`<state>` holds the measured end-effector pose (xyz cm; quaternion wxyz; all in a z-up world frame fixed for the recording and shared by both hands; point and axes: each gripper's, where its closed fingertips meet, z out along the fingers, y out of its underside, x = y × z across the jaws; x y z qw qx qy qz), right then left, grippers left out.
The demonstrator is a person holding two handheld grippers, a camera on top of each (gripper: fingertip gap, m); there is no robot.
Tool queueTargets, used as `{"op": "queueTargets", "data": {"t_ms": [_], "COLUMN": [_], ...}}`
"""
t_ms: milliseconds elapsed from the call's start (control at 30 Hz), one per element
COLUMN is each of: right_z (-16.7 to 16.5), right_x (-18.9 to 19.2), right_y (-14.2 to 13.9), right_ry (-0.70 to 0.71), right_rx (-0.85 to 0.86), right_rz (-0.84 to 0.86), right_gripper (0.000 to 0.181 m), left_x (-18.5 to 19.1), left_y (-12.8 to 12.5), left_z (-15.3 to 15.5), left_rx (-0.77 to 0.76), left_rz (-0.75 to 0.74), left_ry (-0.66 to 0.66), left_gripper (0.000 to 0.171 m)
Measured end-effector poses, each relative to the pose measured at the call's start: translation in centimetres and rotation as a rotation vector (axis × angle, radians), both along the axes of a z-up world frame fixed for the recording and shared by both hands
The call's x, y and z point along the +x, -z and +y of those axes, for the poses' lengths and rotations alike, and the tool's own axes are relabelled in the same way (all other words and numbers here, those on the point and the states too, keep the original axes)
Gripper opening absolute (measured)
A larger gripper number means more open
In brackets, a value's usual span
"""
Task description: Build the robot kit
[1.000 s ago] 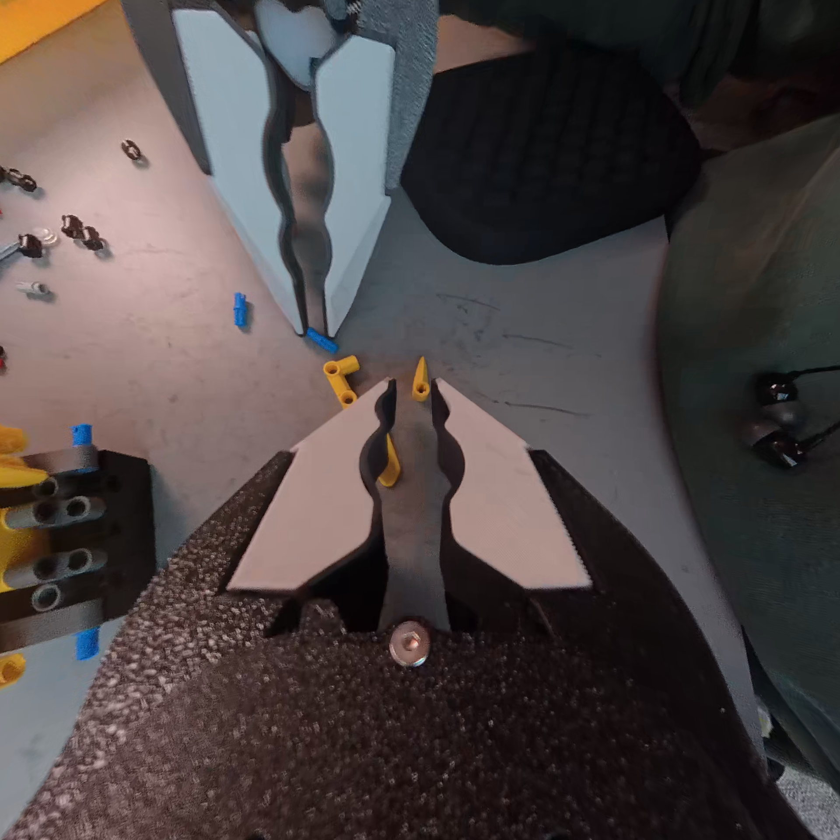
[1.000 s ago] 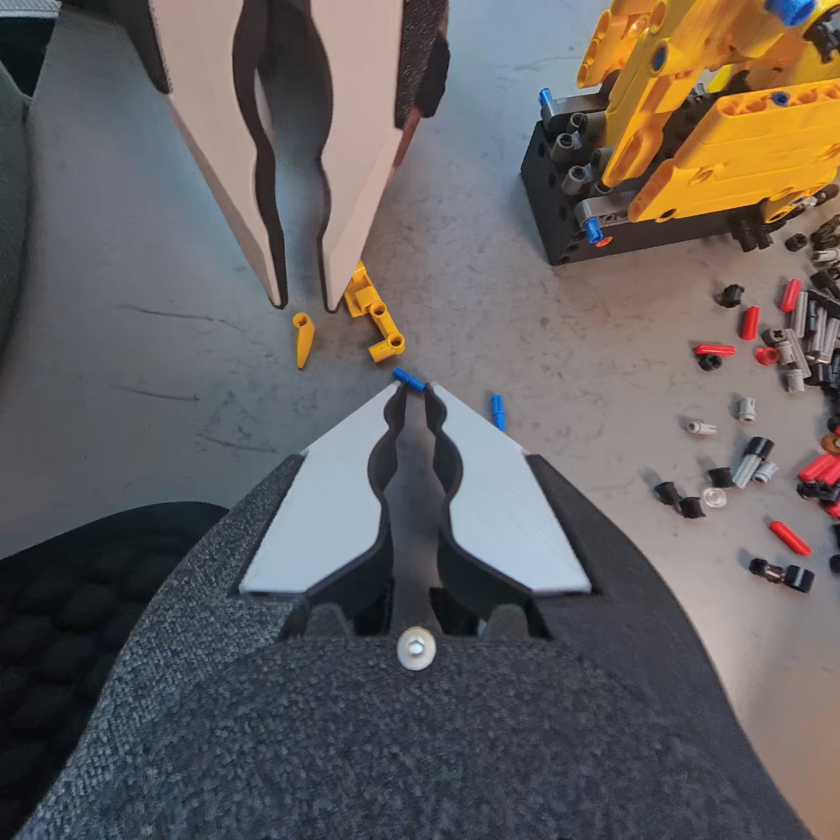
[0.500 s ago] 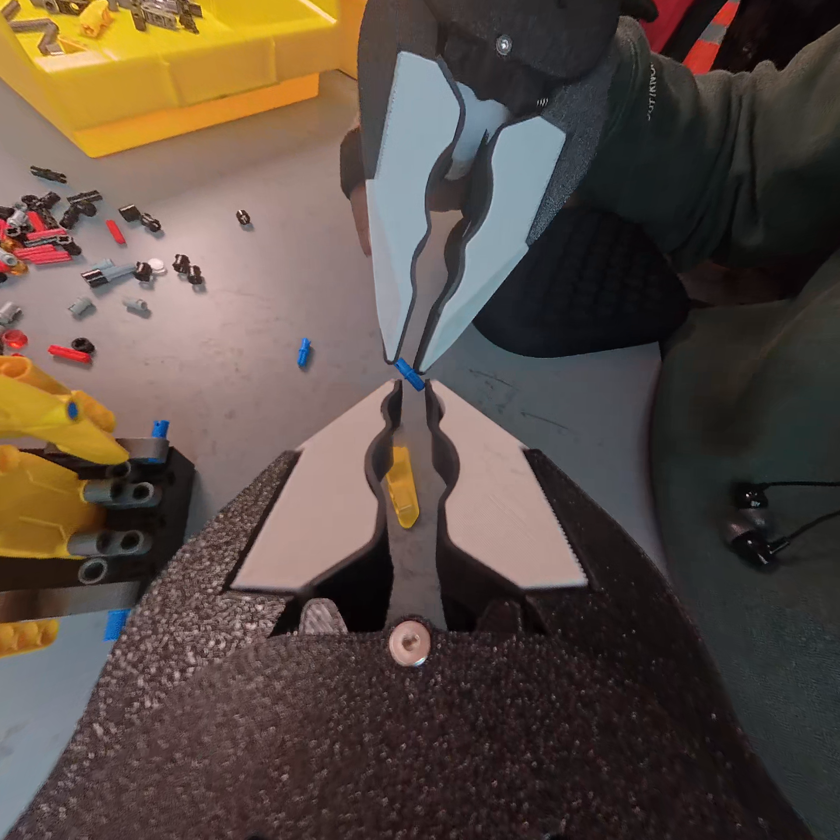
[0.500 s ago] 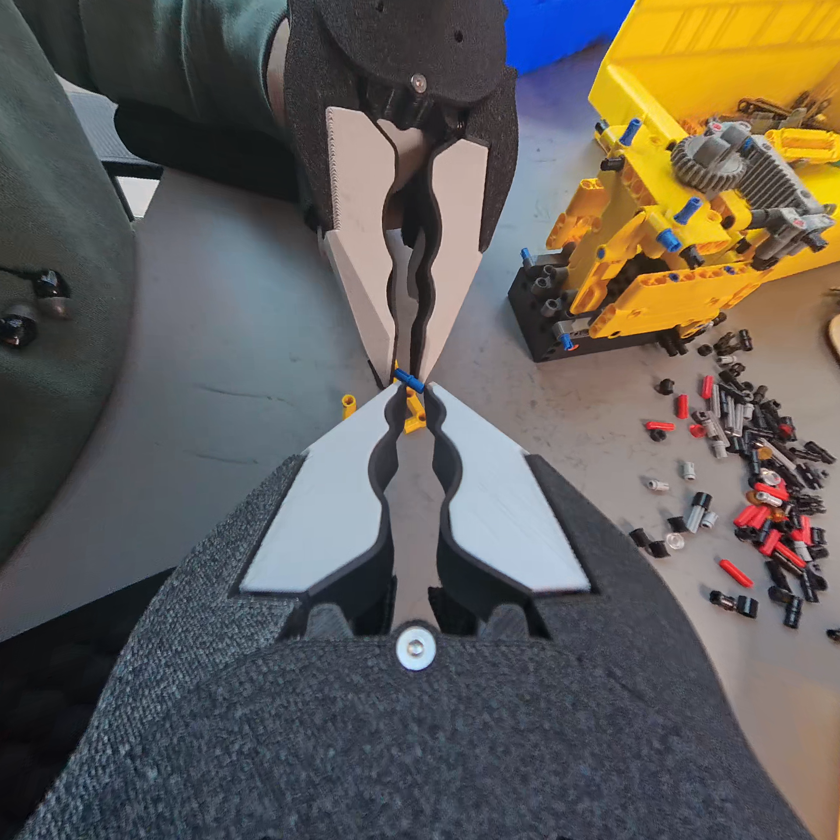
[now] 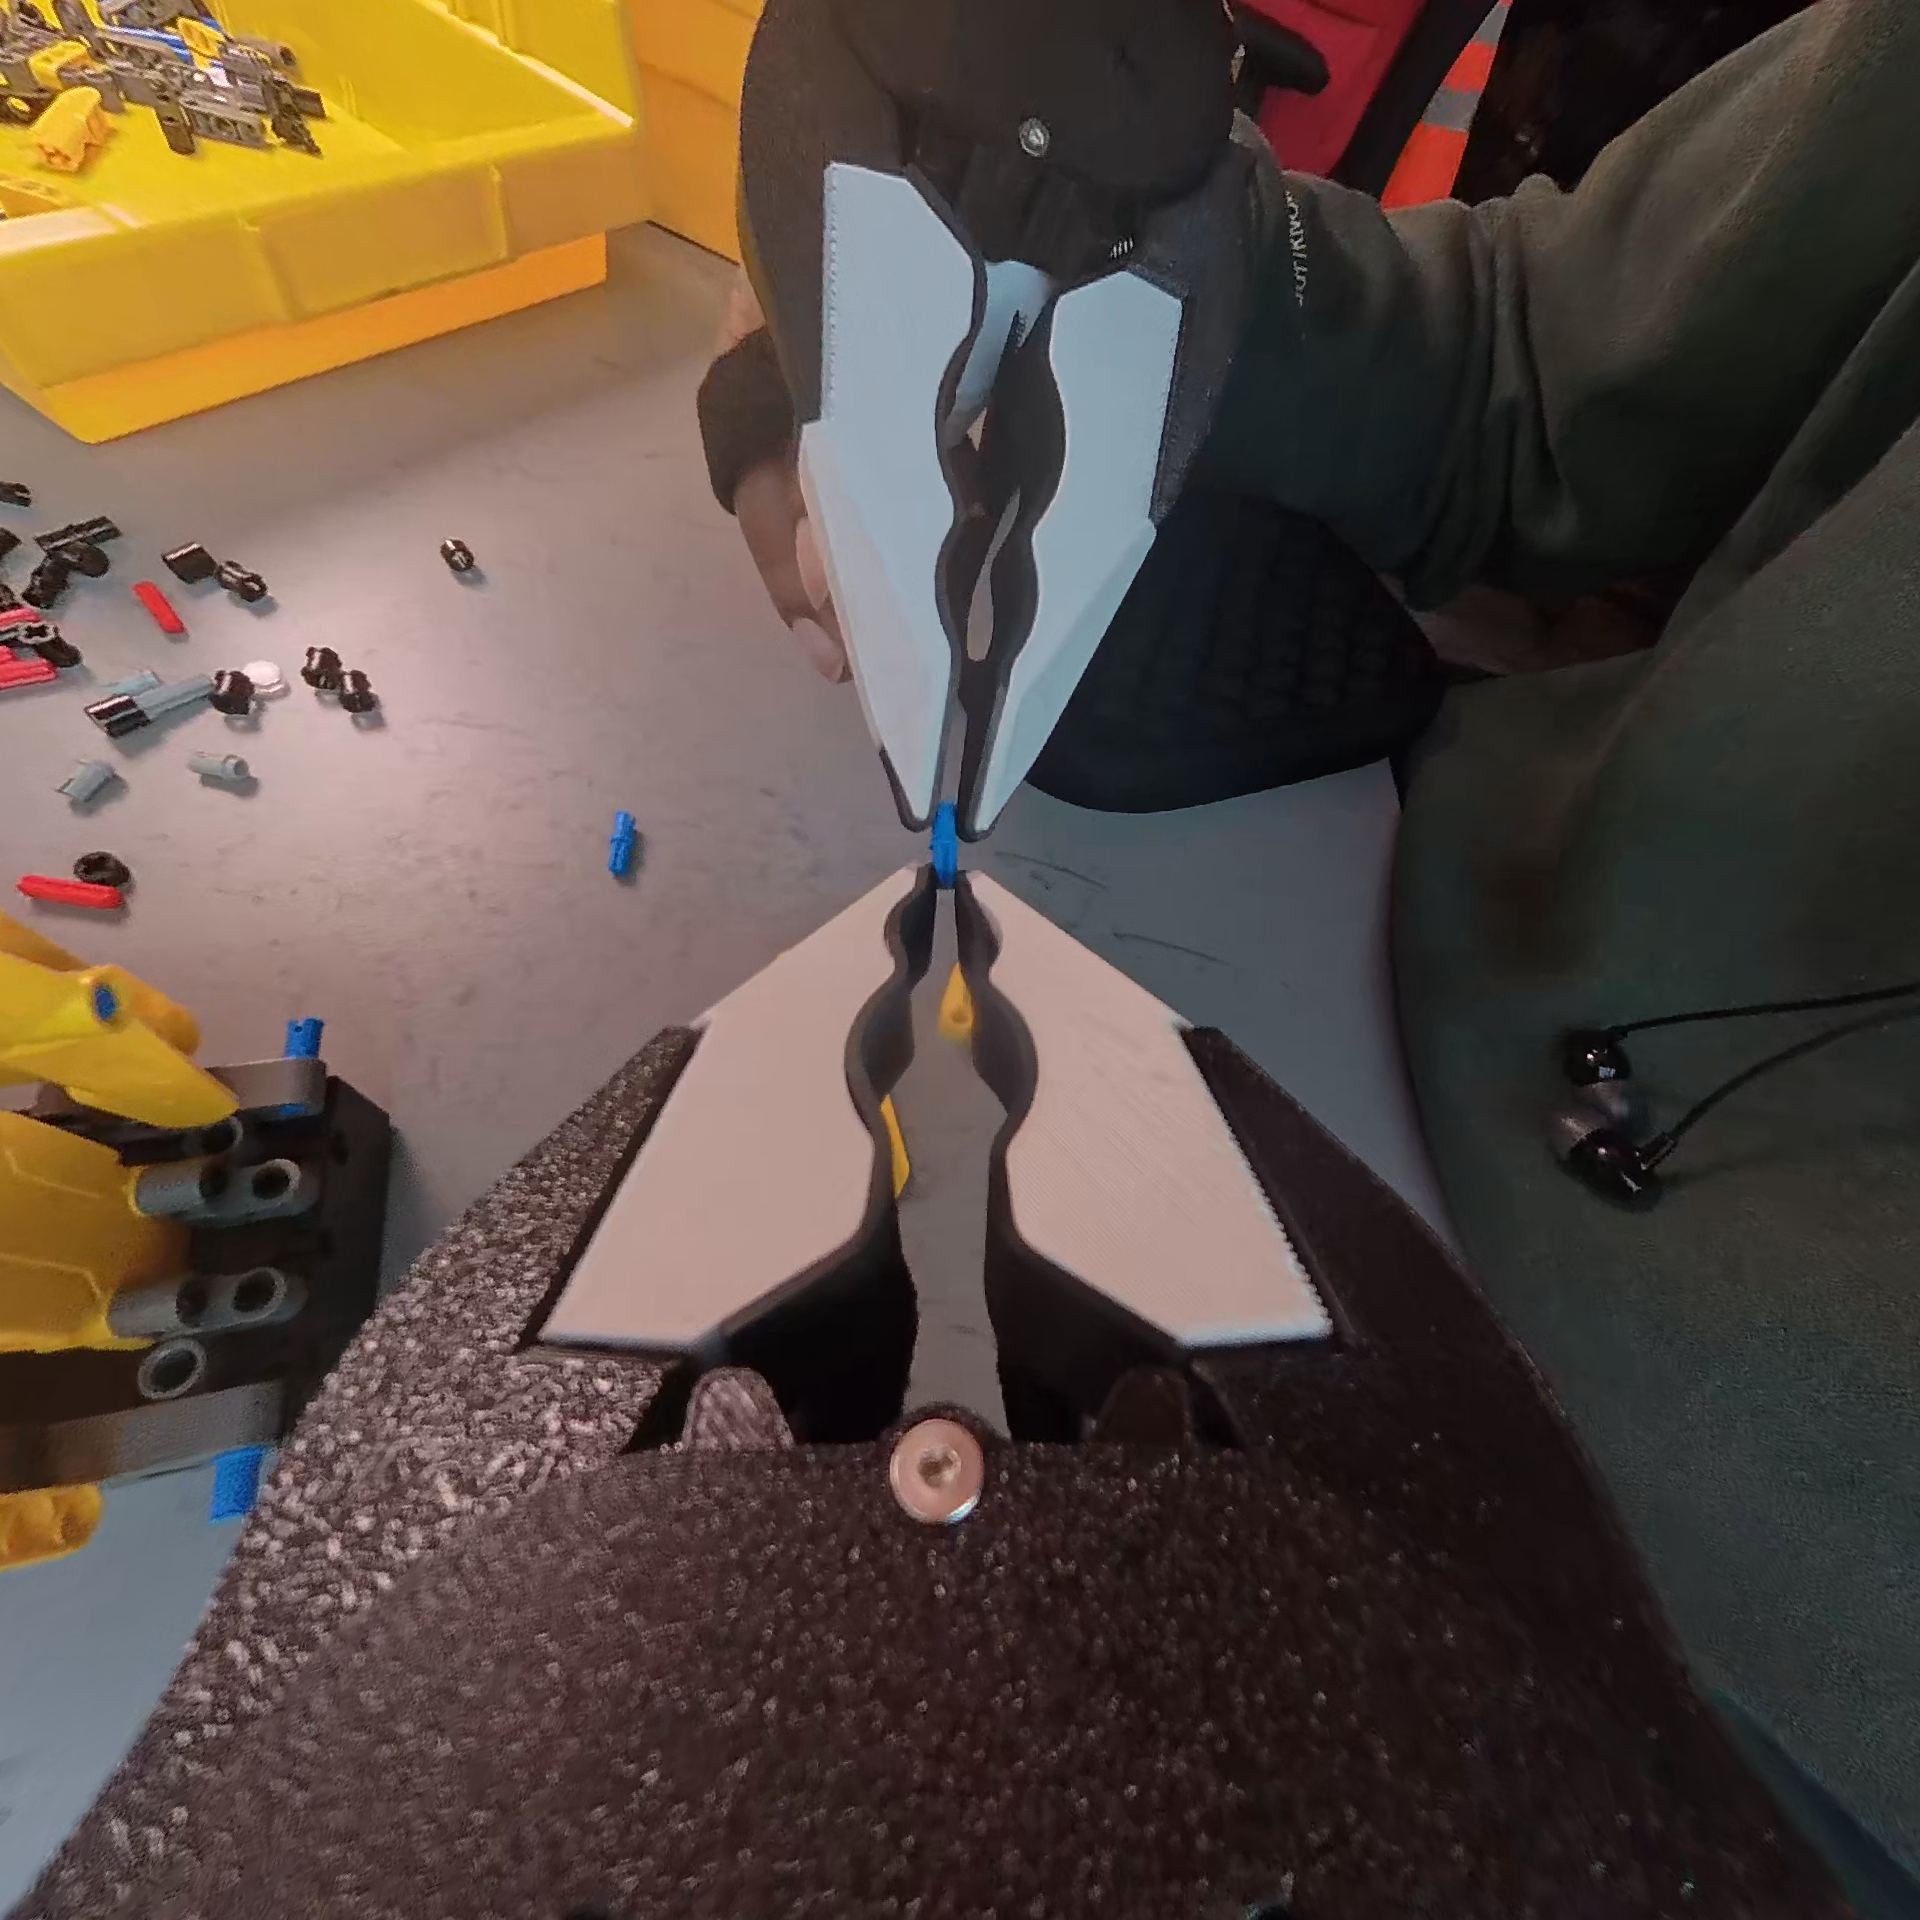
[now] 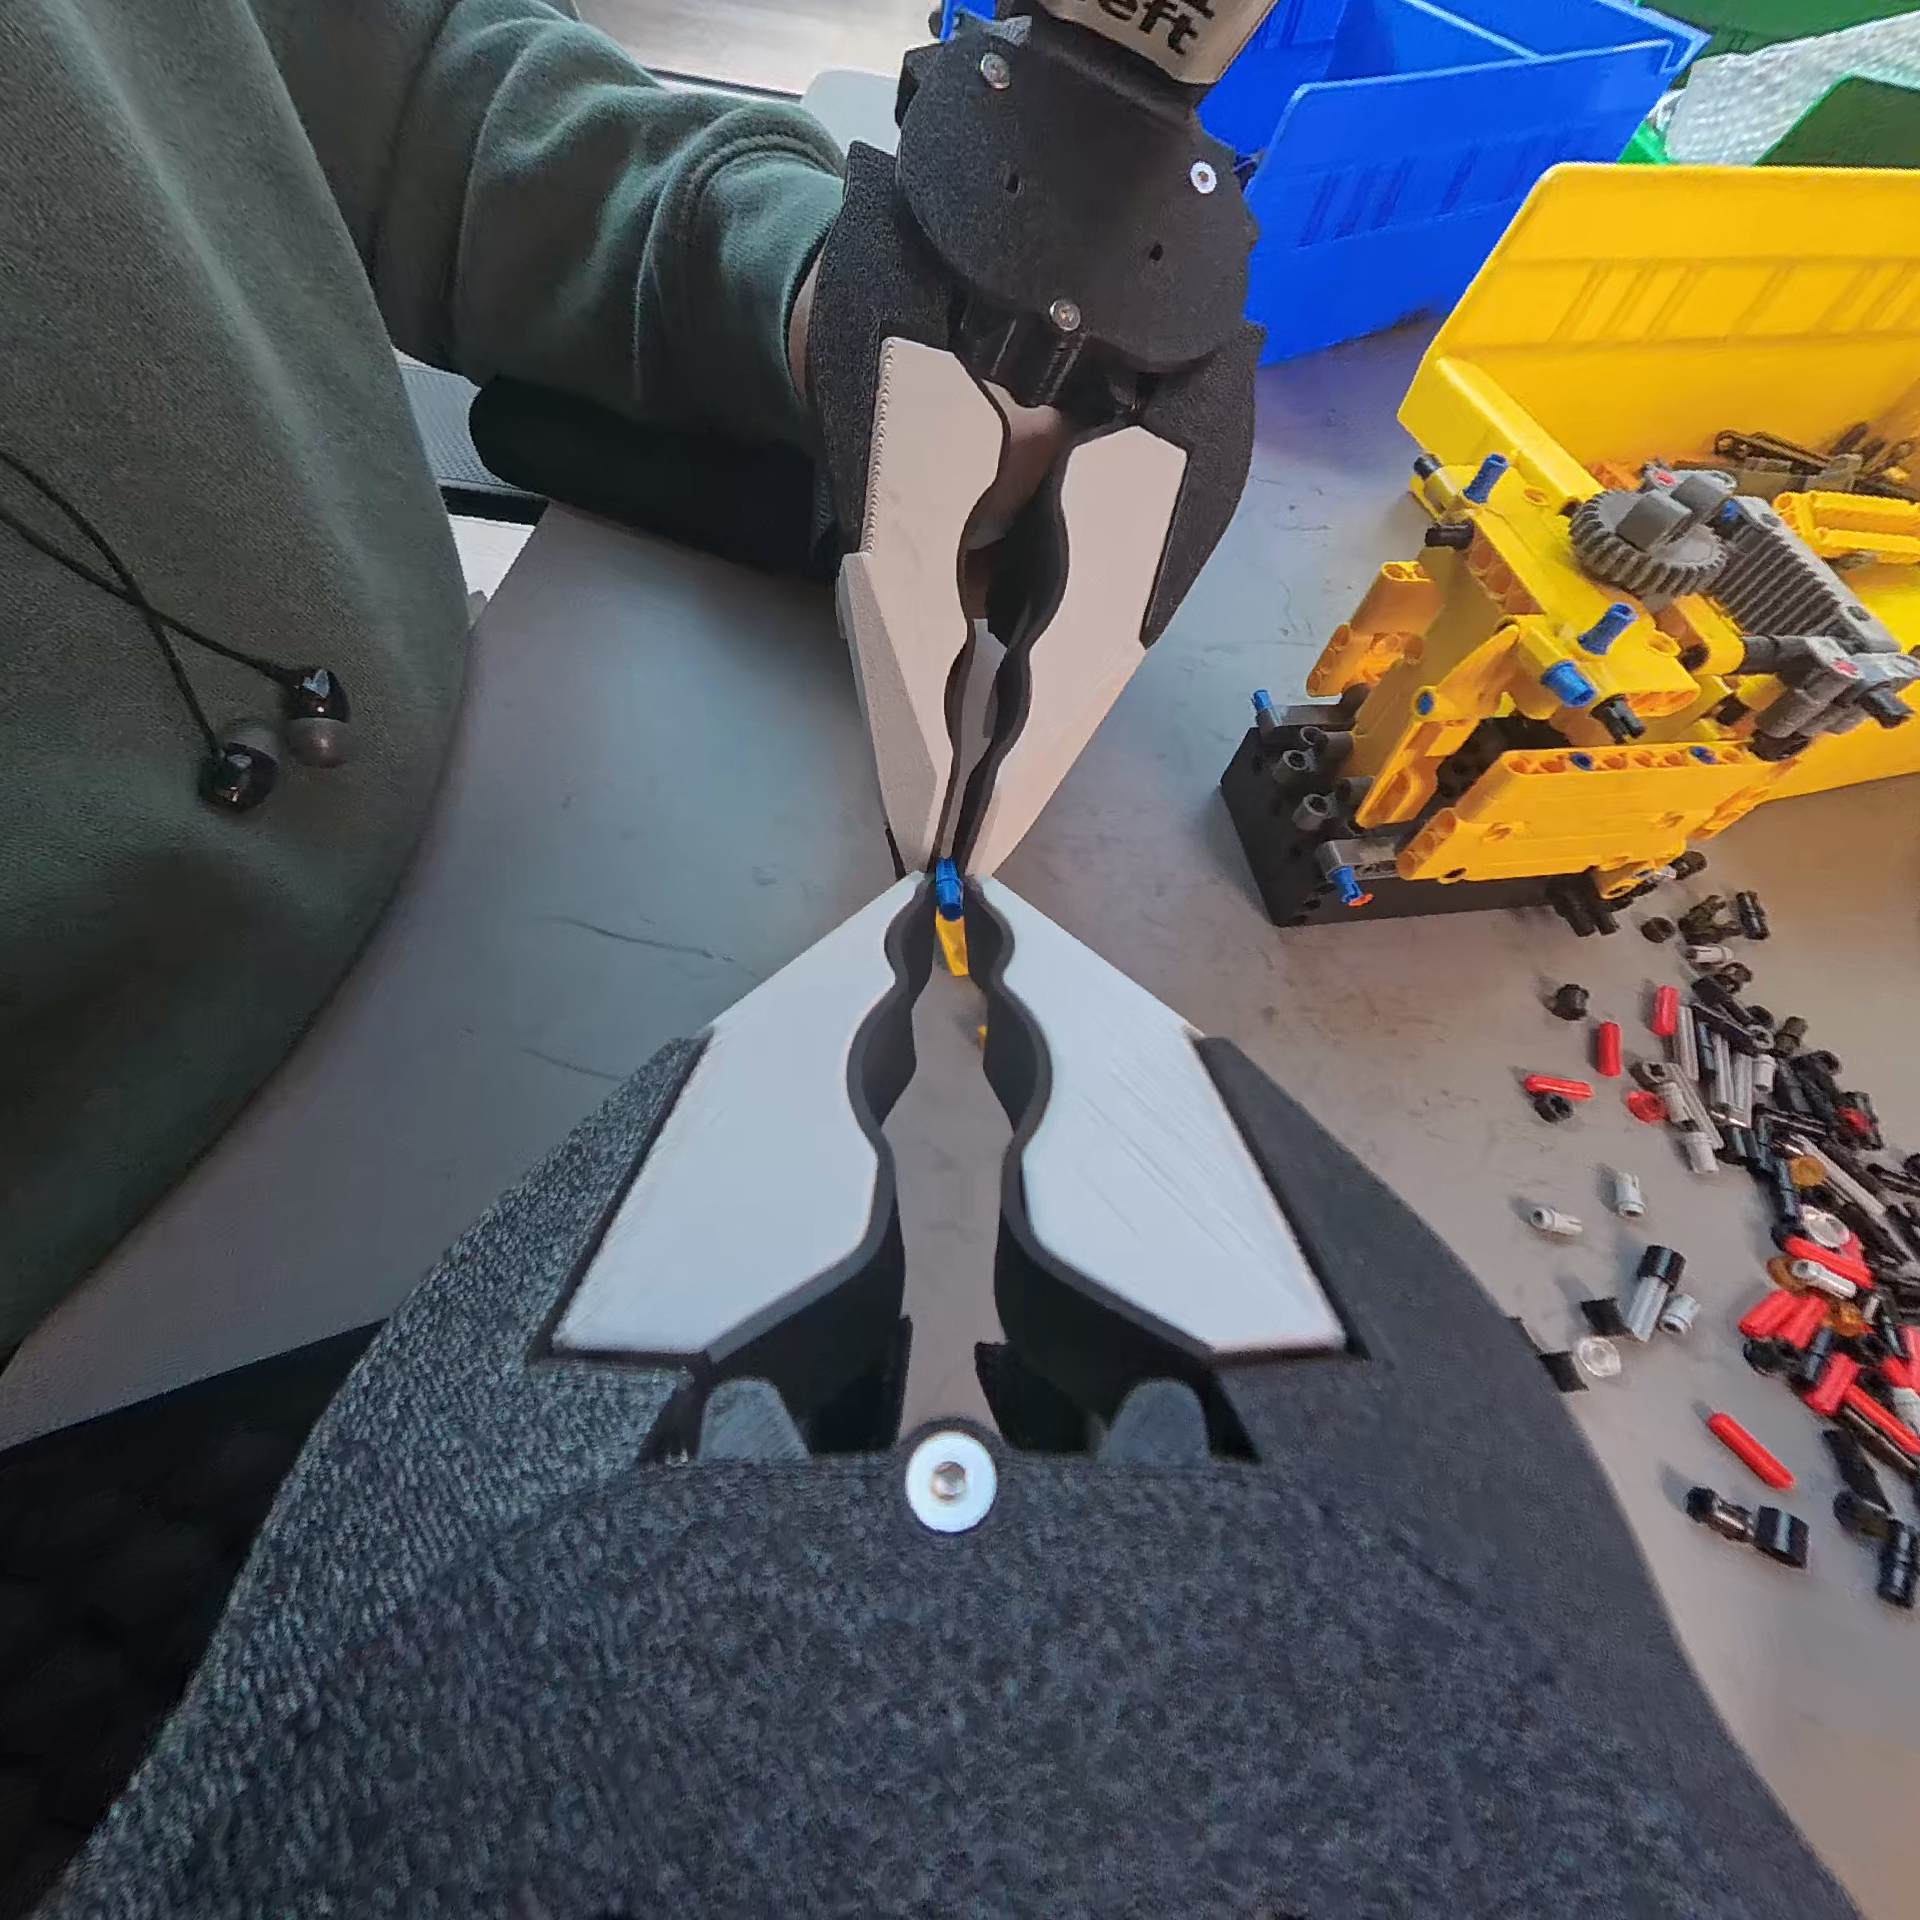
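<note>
A small blue pin [image 5: 943,844] hangs in the air between the two grippers, which meet tip to tip above the grey table [image 5: 499,935]. My right gripper [image 6: 943,885] is shut on one end of the pin [image 6: 945,881]; in the left wrist view it [image 5: 945,821] comes down from above. My left gripper [image 5: 941,881] has narrowed onto the pin's other end; in the right wrist view it [image 6: 952,858] comes from above. Yellow pieces [image 5: 954,1013] show through the left gripper's gap, seemingly on the table below. One yellow piece [image 6: 951,940] shows under the right gripper.
A yellow brick model on a black base [image 6: 1558,748] stands right of the grippers, beside a yellow bin [image 6: 1714,343] and blue bins [image 6: 1455,156]. Loose red, black and grey pins [image 6: 1766,1195] are scattered. A second blue pin [image 5: 621,840] lies on the table. A green-sleeved arm and earbuds [image 5: 1600,1122] are close. My two grippers' fingertips are within a few centimetres of each other.
Both grippers have risen off the table. The right one lifted the blue pin and turned it end-on to the left gripper, whose fingers have narrowed onto it.
</note>
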<state>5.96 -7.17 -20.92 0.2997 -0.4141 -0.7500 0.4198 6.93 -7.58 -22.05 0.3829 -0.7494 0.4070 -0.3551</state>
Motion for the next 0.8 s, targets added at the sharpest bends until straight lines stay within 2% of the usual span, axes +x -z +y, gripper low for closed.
{"op": "queueTargets", "data": {"t_ms": [800], "right_z": [-0.45], "right_x": [0.08], "right_y": [0.31], "right_ry": [-0.024], "right_rx": [0.000], "right_rz": [-0.006], "right_gripper": [0.004], "left_x": [0.05], "left_y": [-0.19], "left_z": [-0.37], "left_rx": [-0.036], "left_rz": [-0.033], "left_ry": [0.021], "left_gripper": [0.003]}}
